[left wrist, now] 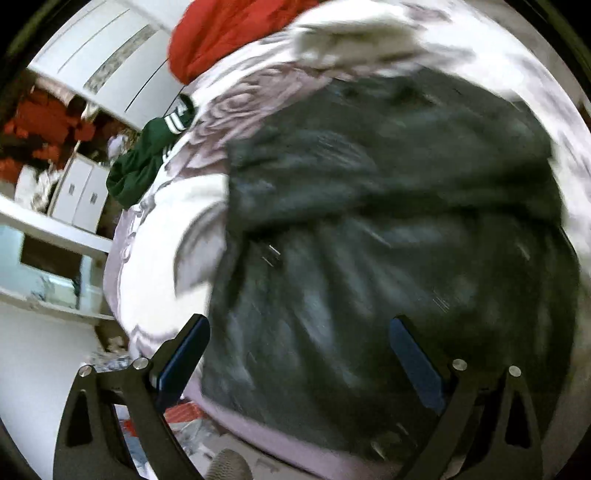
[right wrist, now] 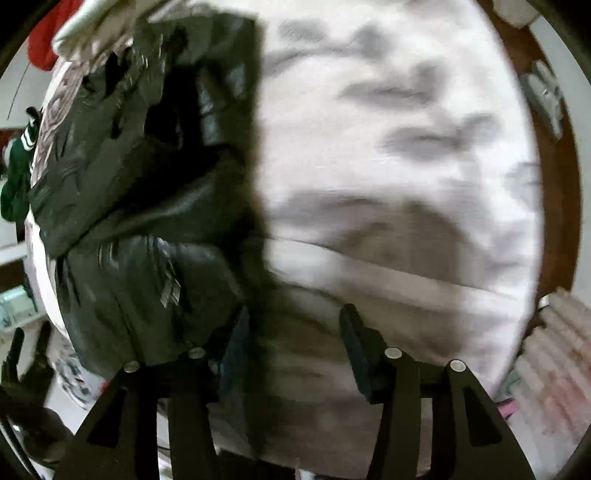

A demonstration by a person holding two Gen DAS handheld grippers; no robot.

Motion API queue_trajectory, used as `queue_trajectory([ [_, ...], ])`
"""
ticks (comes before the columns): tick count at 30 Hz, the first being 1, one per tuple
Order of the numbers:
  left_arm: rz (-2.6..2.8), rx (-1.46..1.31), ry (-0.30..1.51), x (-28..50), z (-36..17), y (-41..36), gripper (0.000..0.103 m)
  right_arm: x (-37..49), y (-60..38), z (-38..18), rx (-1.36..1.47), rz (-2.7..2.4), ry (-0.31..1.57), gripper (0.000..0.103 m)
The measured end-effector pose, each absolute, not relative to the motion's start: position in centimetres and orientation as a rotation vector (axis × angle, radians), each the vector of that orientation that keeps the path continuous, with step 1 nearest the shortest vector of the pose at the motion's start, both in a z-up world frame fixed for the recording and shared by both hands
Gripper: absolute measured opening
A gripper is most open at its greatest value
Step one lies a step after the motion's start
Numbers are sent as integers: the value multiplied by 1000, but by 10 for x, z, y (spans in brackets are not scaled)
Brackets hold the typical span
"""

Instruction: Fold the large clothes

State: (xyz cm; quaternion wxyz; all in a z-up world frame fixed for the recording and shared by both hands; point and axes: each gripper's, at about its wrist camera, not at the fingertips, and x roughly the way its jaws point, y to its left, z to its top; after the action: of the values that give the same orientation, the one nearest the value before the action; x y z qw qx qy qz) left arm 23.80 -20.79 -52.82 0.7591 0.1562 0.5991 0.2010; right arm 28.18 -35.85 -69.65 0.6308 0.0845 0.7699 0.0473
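Note:
A large dark shiny padded jacket (left wrist: 388, 221) lies spread on a bed with a white and lilac rose-print cover (left wrist: 236, 107). My left gripper (left wrist: 299, 343) is open and empty, its jaws wide apart just above the jacket's near edge. In the right wrist view the jacket (right wrist: 140, 206) fills the left half, bunched in folds, with the bedcover (right wrist: 399, 177) to its right. My right gripper (right wrist: 291, 332) is open at the jacket's right edge, its left finger (right wrist: 236, 350) by the dark fabric. Both views are motion-blurred.
A red garment (left wrist: 221, 33) and a cream one (left wrist: 351, 40) lie at the bed's far end. A green garment with white stripes (left wrist: 147, 162) hangs off the left side. White cabinets (left wrist: 81, 192) stand at left. A brown wooden bed frame (right wrist: 554, 206) borders the right.

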Motion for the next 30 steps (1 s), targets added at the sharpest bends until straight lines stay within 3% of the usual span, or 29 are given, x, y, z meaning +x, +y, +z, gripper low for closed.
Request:
queue_trajectory([
  [9,333,647,1354,177,-594,-391,101,257,-485,-670,76,-83,1743,61],
  [20,357,651,1409,193,-640,-400,101,283,-510,-676,125,-79,1748,62],
  [22,413,604,1392,202,-631,-378,90,296,-498,-686,188,-11,1740,62],
  [25,422,391,1378,208,-605,-336,53,326,-474,-697,397,214,1683,62],
  [26,408,337,1370,208,-596,-326,24,339,-464,-704,493,314,1666,62],
  [27,410,324,1354,207,-590,-321,12,353,-453,-713,575,392,1650,66],
  [28,417,314,1325,208,-580,-319,11,366,-442,-721,641,449,1636,71],
  [30,413,270,1294,205,-566,-309,9,390,-420,-741,759,548,1618,73],
])
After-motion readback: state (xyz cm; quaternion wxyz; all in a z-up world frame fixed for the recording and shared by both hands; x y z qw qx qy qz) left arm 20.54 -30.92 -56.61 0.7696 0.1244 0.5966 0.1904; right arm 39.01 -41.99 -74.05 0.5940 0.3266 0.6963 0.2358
